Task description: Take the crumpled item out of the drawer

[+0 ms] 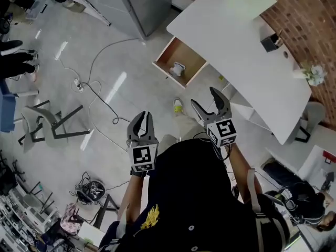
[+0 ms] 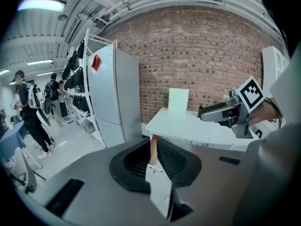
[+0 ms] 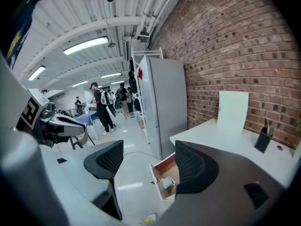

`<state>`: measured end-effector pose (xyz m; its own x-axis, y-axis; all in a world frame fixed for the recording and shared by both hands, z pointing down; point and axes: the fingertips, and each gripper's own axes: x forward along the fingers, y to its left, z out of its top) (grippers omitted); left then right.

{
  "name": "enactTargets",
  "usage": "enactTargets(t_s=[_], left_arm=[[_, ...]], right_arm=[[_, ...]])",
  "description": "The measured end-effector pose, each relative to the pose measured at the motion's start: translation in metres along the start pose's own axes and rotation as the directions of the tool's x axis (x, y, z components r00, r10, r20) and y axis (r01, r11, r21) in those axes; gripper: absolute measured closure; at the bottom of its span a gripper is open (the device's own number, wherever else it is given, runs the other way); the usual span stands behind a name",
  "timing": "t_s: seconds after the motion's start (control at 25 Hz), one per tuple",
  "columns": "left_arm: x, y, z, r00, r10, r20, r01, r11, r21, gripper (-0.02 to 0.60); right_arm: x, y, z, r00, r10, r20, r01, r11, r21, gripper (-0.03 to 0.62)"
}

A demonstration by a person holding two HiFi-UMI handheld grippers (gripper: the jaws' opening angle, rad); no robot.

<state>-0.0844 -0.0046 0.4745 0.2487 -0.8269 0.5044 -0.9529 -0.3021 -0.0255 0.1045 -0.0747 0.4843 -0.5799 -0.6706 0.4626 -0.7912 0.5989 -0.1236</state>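
Observation:
A wooden drawer stands pulled out from under the white table. A pale crumpled item lies inside it. Both grippers hang well short of the drawer, above the floor. My right gripper is open and empty. In the right gripper view the drawer and the crumpled item show far off between the wide-apart pads of that gripper. My left gripper sits lower left, its pads closed together with nothing in them. A sliver of the drawer shows past them.
A grey metal cabinet stands left of the drawer, cables run across the floor, and a small yellow object lies on the floor near the drawer. A black holder sits on the table by a brick wall. People stand far off.

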Motion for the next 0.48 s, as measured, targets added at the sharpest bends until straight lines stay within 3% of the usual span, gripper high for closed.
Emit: enactTargets(t_s=[0.2, 0.48], left_arm=[[0.059, 0.032, 0.012, 1.000, 0.025, -0.017, -0.025, 0.999, -0.022, 0.525], [0.156, 0.067, -0.019, 0.997, 0.025, -0.071, -0.028, 0.999, -0.036, 0.525]], right_arm=[[0.079, -0.043, -0.031, 0.991, 0.025, -0.130, -0.029, 0.999, -0.034, 0.244], [0.199, -0.074, -0.133, 0.928, 0.033, -0.372, -0.064, 0.995, -0.072, 0.263]])
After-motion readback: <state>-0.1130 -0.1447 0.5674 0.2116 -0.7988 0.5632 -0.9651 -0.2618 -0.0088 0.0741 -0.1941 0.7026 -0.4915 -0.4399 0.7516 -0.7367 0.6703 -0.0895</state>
